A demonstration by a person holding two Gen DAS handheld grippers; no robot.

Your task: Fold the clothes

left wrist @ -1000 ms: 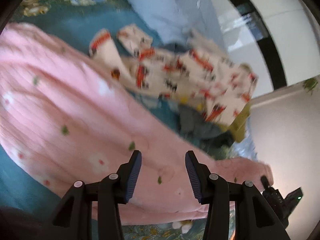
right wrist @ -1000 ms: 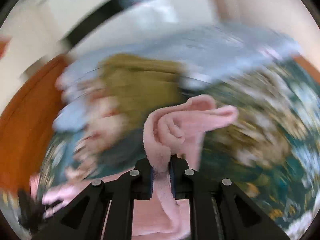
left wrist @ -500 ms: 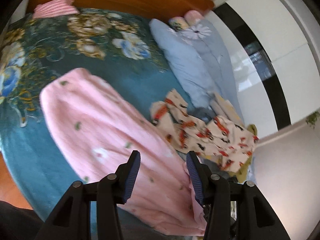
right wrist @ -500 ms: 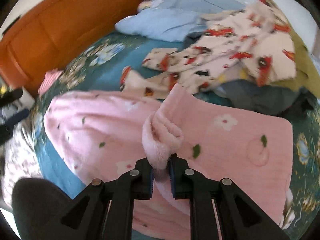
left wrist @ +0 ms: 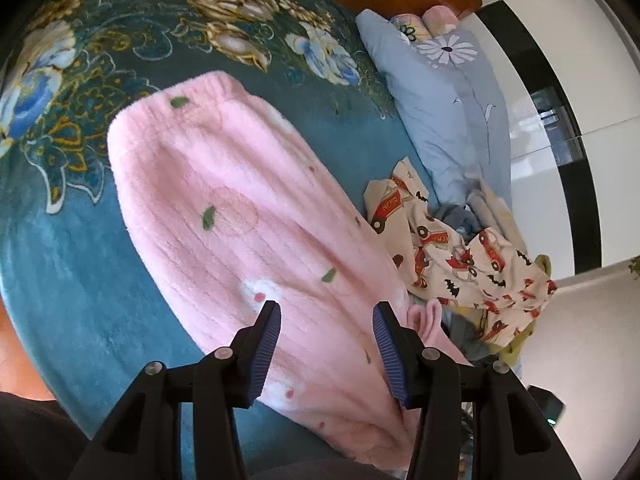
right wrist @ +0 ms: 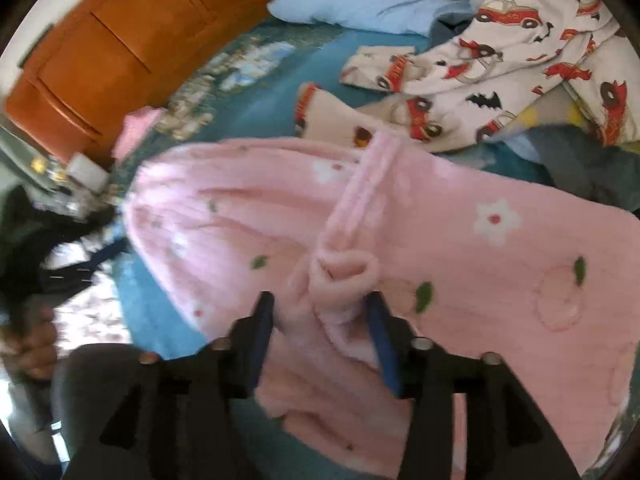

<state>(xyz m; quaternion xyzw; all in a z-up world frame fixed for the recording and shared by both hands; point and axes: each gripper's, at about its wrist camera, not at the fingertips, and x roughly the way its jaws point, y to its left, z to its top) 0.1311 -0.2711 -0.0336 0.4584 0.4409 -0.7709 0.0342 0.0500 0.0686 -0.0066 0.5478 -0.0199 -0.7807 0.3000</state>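
A pink fleece garment (left wrist: 248, 216) with small flowers and green leaves lies stretched across the teal floral bedspread (left wrist: 72, 240). My left gripper (left wrist: 326, 332) hovers open above its near end, nothing between the fingers. In the right wrist view the same pink garment (right wrist: 480, 248) fills the middle, and a rolled pink cuff (right wrist: 344, 276) sits between the spread fingers of my right gripper (right wrist: 320, 320), which is open. The cuff rests loose, touching the right pad.
A cream garment with red fire trucks (left wrist: 460, 256) lies heaped beside the pink one, over grey and olive clothes. Pale blue pillows (left wrist: 440, 92) line the far edge. An orange wooden headboard (right wrist: 120, 40) stands behind. A small folded pink piece (right wrist: 134, 132) lies near it.
My right gripper has opened and let go of the pink cuff it was pinching. The left gripper has drawn back and up, stayed open, and more of the bed shows.
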